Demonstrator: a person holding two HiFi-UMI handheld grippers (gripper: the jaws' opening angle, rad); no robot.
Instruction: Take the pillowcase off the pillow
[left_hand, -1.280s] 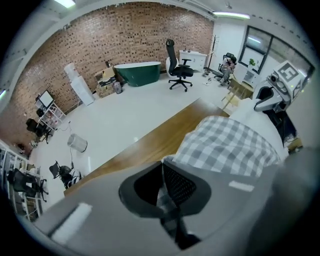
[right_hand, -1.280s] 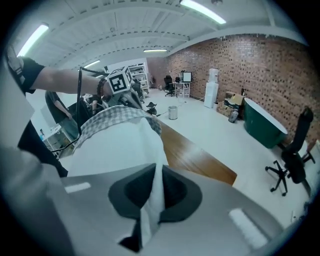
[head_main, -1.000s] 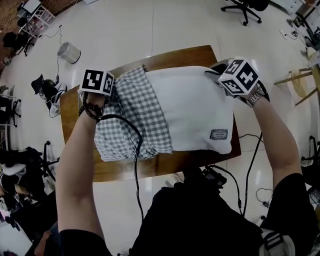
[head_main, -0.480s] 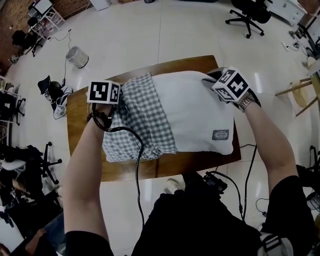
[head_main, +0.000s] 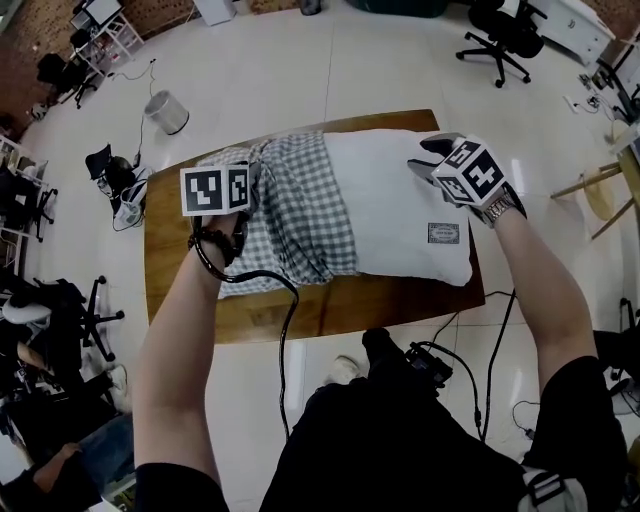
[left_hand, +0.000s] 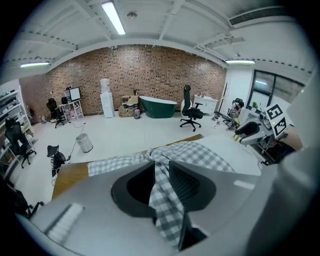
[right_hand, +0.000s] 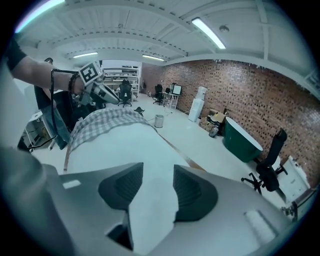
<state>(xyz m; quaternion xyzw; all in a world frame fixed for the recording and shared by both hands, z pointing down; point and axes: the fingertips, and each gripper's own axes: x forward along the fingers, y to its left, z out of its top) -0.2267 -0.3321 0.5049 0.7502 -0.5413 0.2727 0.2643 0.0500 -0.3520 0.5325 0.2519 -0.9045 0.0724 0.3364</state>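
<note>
Roughly half of the pillow lay bare on the table, while the checked pillowcase covered only its left end, bunched up there. The job therefore looked about midway, with the rest of the case left to slide off that end. The left gripper had just been opening its jaws to a narrow gap, and a twisted fold of the case ran between them, loose rather than pinched as far as could be judged. The right gripper had just been opening too, to a middling gap, and the pillow's far right corner lay between its jaws without being clamped
</note>
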